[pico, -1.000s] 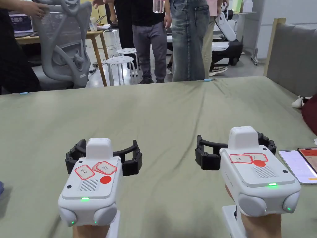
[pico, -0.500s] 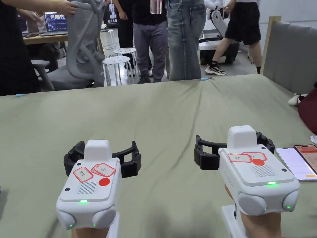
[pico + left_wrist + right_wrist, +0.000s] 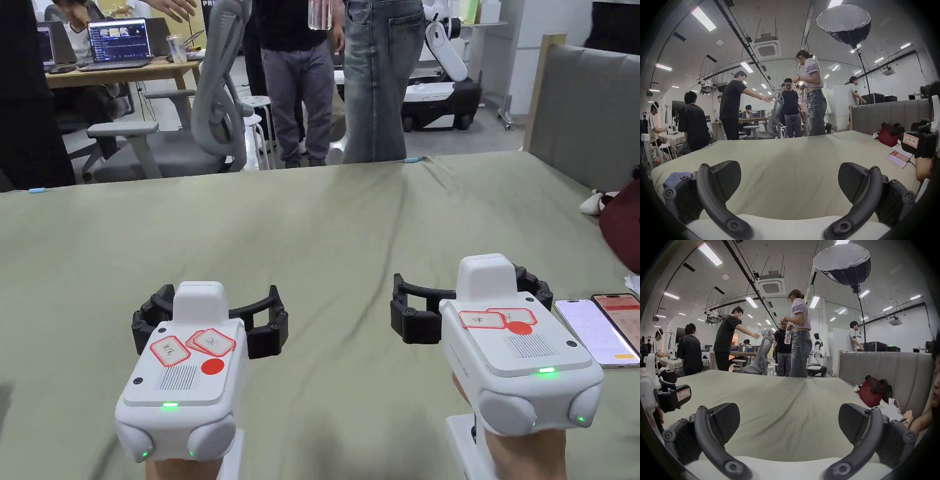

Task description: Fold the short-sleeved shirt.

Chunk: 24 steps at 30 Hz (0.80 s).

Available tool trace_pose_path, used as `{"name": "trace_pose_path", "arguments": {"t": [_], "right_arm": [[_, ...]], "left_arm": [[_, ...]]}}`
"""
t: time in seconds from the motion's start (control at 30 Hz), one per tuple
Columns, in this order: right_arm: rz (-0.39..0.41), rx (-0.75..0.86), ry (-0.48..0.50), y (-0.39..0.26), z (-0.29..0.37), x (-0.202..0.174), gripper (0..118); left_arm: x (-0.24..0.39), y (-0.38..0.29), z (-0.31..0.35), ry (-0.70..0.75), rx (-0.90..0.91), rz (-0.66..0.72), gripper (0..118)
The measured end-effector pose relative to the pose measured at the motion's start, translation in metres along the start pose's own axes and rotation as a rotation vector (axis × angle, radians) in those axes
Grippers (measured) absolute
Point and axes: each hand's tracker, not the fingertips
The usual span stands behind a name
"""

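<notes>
A wide bed [image 3: 325, 219] under an olive-green sheet is spread before both tools, lightly creased. The short-sleeved shirt named in the task cannot be made out with any certainty; a bluish bundle [image 3: 674, 177] at the near left edge of the bed, seen in the left gripper view behind that tool's jaw, may be a garment, but this cannot be told. The left gripper [image 3: 209, 312] and the right gripper [image 3: 472, 300] are held low over the sheet, well apart, each with jaws spread wide and nothing between them. Risk, as judged: with no shirt laid out, a closing jaw would likely pinch the sheet itself and drag its creases; a reach to the right could knock the two phones [image 3: 603, 328] lying just beside the right gripper. People [image 3: 331, 75] standing at the far edge, and a grey chair [image 3: 212, 119] being handled there, could intrude on a long reach. The head view gives the phones and the tools' tops, yet the jaw gap is half hidden there; the gap is shown plainly in the gripper views. A red bag [image 3: 872, 392] by the grey headboard [image 3: 883, 366] is shown whole in the right gripper view, whereas it is cut by the frame edge in the head view.
</notes>
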Motion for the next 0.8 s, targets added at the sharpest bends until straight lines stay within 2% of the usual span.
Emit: {"name": "trace_pose_path", "arguments": {"t": [0.6, 0.67, 0.73, 0.8], "right_arm": [[0.021, -0.003, 0.0, 0.001, -0.005, -0.016, 118], [-0.003, 0.012, 0.024, 0.001, -0.006, -0.018, 118], [-0.068, -0.035, 0.05, 0.003, -0.008, -0.016, 118], [-0.072, -0.091, 0.043, 0.006, -0.013, -0.023, 118]], "left_arm": [[0.001, 0.002, -0.001, -0.009, 0.004, -0.013, 118], [0.001, 0.002, -0.001, -0.012, 0.003, -0.013, 118], [0.001, 0.002, -0.001, -0.011, 0.004, -0.013, 118], [0.001, 0.002, -0.001, -0.011, 0.004, -0.014, 118]]}}
